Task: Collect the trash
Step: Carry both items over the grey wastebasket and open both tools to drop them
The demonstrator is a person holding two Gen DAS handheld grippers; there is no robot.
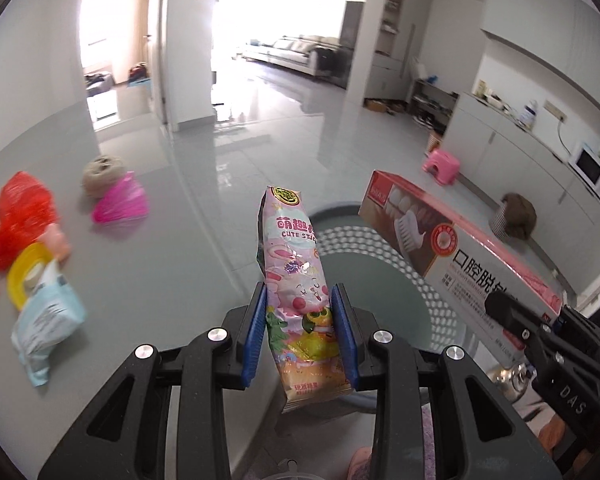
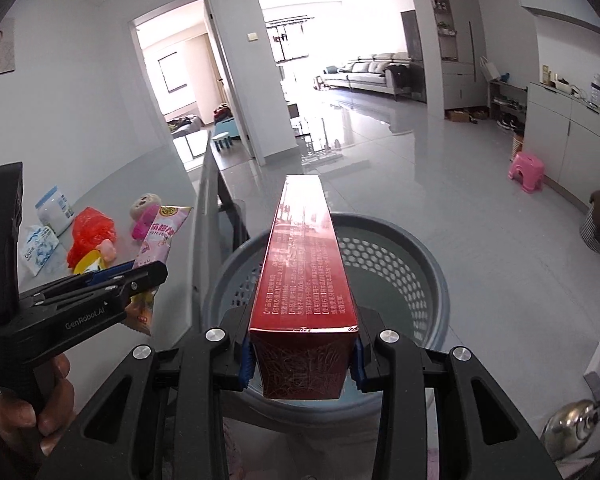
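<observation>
Trash rides over the basket (image 2: 432,280): left gripper (image 1: 300,332) clamps a pink snack wrapper (image 1: 296,280), right gripper (image 2: 302,354) a red box (image 2: 306,264); releasing both comes next, I reckon.

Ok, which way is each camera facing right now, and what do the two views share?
Left wrist: sits on the left tool, looks down over its snack packet at the basket; right tool at right.
Right wrist: sits on the right tool, looks along its red box over the basket; left tool and hand at left.
Shared: basket, packet, box, table litter.
</observation>
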